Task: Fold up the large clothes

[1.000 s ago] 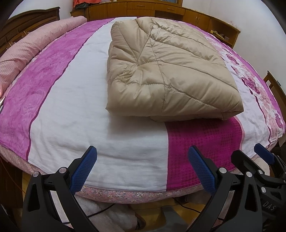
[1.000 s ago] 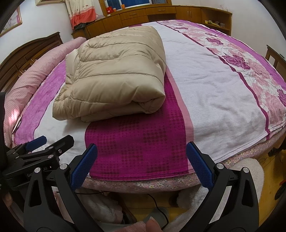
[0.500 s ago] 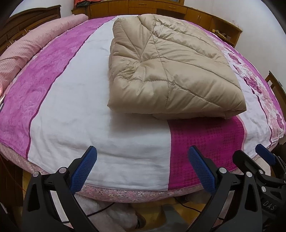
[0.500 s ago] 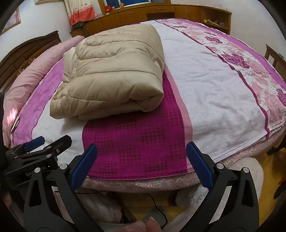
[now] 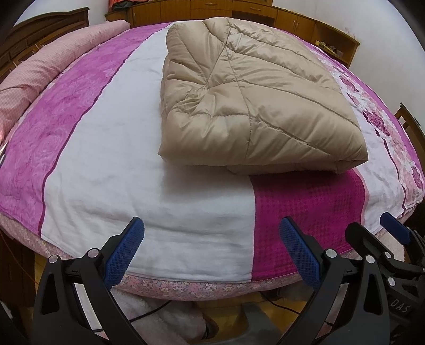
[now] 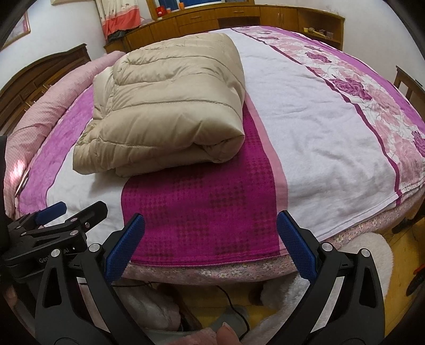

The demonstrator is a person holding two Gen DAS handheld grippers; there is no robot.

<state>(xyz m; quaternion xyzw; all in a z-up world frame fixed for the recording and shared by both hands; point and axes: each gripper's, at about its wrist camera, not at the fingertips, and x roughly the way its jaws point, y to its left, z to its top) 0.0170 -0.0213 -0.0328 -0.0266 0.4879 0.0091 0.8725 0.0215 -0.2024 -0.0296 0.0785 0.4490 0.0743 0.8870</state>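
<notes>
Bed [image 5: 106, 185]: takes up most of both my views; covered by a spread with white, magenta and rose-patterned stripes, and a floral valance along its near edge.
Wooden cabinets [image 6: 239, 18]: run along the far wall behind the bed; a dark wooden headboard [image 5: 39, 29] stands at the left.
Pink bolster [image 5: 39, 71]: a long roll lying along the left side of the bed, against the headboard.
Quilted beige garment [image 5: 252, 106]: large and puffy, folded into a thick rectangular bundle; it lies on the bed, well beyond my jaws, partly on the white stripe and partly on the dark magenta panel [image 6: 202, 207]. Its rounded fold faces the right side in my right view [image 6: 170, 114], with stacked layers showing at the near edge.
White fluffy item [image 6: 358, 265]: on the floor beside the bed, lower right in my right view; what it is I cannot tell.
My left gripper [image 5: 211, 252]: held at the near edge of the bed, over the white stripe; jaws wide apart, nothing between the blue pads.
My right gripper [image 6: 209, 246]: held just beside the left one, over the magenta panel's near edge; jaws wide apart, holding nothing.
Fingertip [image 6: 225, 334]: at the bottom edge of my right view.
</notes>
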